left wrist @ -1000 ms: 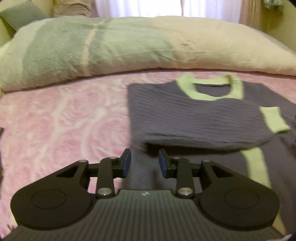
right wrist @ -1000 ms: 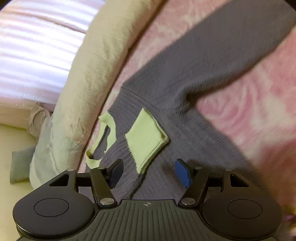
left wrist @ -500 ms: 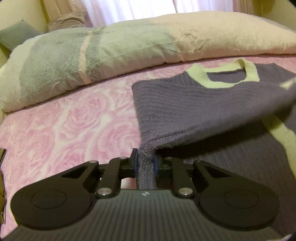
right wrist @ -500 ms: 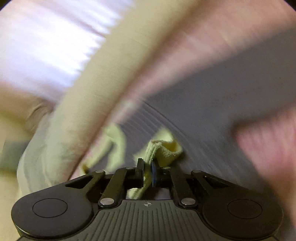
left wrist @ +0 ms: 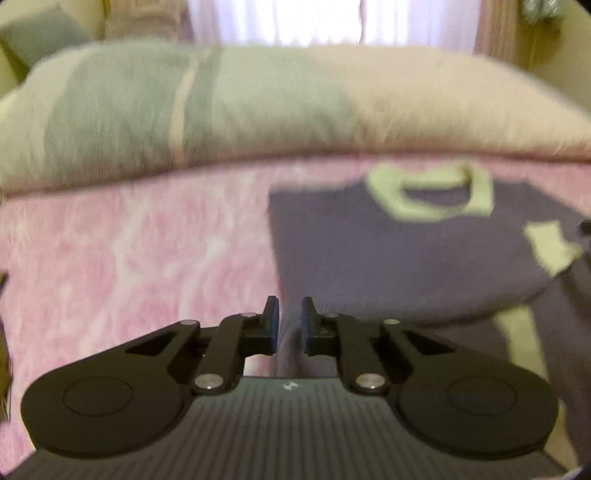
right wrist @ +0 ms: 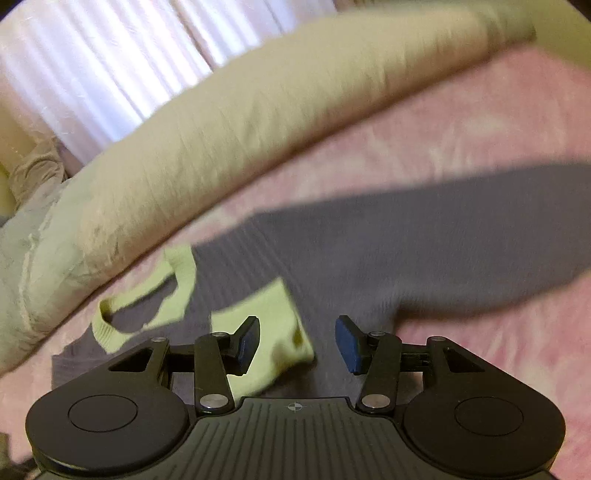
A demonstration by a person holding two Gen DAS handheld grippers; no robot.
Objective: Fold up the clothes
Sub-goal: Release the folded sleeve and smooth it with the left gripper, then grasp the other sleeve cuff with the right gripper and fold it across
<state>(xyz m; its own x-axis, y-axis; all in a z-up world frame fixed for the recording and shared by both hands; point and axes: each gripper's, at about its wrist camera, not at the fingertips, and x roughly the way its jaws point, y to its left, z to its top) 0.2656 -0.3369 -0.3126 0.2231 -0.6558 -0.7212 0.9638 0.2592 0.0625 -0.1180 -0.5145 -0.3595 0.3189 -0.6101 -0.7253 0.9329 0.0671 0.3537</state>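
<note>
A purple knit sweater (left wrist: 406,258) with a yellow-green collar (left wrist: 432,195) lies flat on the pink bed. Its left sleeve is folded across the chest, and the yellow cuff (left wrist: 550,247) rests near the collar. My left gripper (left wrist: 289,325) is closing, and its blue pads pinch a raised fold of the sweater's left side edge. In the right wrist view my right gripper (right wrist: 299,343) is opening just above the cuff (right wrist: 273,314). The cuff lies loose between the fingers, touched by neither pad. The other sleeve (right wrist: 480,229) stretches out to the right.
A long rolled duvet (left wrist: 258,103) in cream and grey-green runs along the far side of the bed, close behind the collar (right wrist: 147,306). The pink rose-print sheet (left wrist: 129,258) spreads left of the sweater. White curtains (right wrist: 92,55) hang behind, and a grey cushion (left wrist: 33,33) sits at the far left.
My left gripper closed on the sweater's side fold and keeps hold of it. My right gripper shut on the yellow cuff, then let it go and rolled toward level.
</note>
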